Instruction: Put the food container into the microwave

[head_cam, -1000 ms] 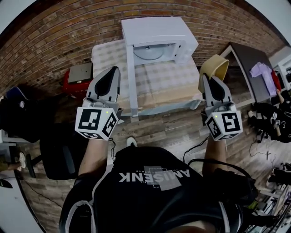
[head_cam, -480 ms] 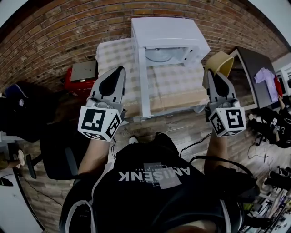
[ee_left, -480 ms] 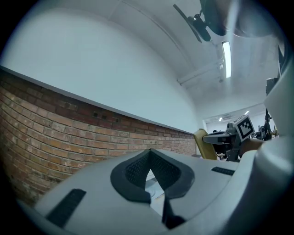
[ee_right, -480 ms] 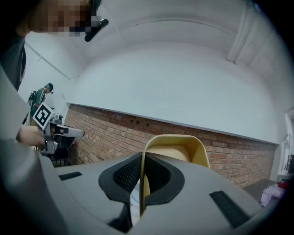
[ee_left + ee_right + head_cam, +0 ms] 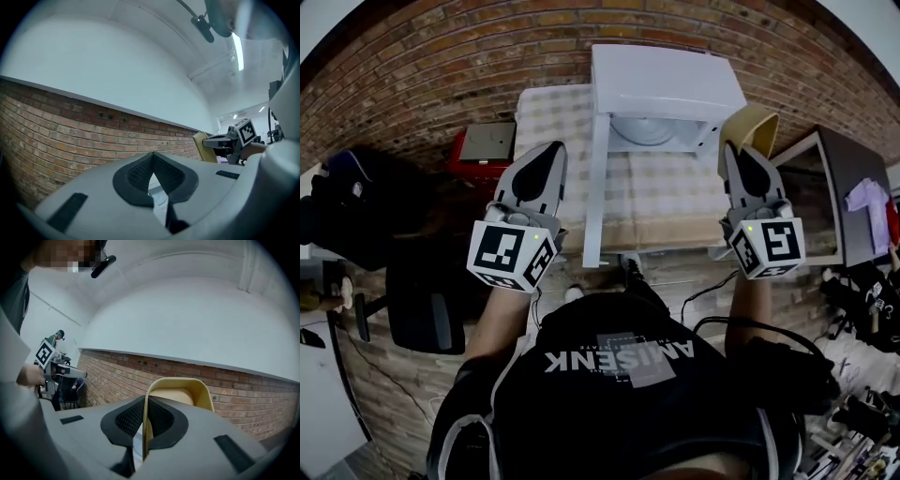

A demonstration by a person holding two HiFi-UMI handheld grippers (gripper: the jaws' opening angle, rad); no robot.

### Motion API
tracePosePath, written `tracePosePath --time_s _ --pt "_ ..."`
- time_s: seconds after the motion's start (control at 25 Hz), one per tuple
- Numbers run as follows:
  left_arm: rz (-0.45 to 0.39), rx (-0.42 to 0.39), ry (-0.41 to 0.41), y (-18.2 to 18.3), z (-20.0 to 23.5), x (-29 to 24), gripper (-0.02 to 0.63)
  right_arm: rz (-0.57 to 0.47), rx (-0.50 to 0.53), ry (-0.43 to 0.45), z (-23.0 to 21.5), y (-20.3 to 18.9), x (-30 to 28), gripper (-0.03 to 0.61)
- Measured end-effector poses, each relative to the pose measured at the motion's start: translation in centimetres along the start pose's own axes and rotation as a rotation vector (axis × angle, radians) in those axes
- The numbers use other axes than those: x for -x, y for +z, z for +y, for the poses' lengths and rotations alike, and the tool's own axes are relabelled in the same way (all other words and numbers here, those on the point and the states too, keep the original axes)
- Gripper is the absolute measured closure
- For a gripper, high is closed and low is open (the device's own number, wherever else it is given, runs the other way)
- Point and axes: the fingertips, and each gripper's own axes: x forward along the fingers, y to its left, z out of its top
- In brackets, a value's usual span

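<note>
Head view showed the right claw clenched on the rim of a tan food container, in the air beside the open microwave on the desk. The left claw was closed, empty. The container looked light, stiff and perhaps slippery; its rim seemed the best place to hold it.

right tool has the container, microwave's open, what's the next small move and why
Probably swing the right tool with the food container left, toward the open microwave: its door stands wide, and the container hangs outside, off its right front corner.
</note>
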Motion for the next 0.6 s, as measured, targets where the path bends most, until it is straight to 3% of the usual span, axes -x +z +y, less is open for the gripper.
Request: tracePosePath --time_s 0.28,0.6 --pt "0.039 0.005 0.082 -1.2 -0.7 -3.5 0.601 -0.01 0.018 0.122 -3.2 -1.4 -4.2 0.534" --pt "0.049 -0.007 0.17 -2.6 -1.2 -5.2 0.601 0.009 0.061 0.3 -2.2 -4.5 -8.2 0.534"
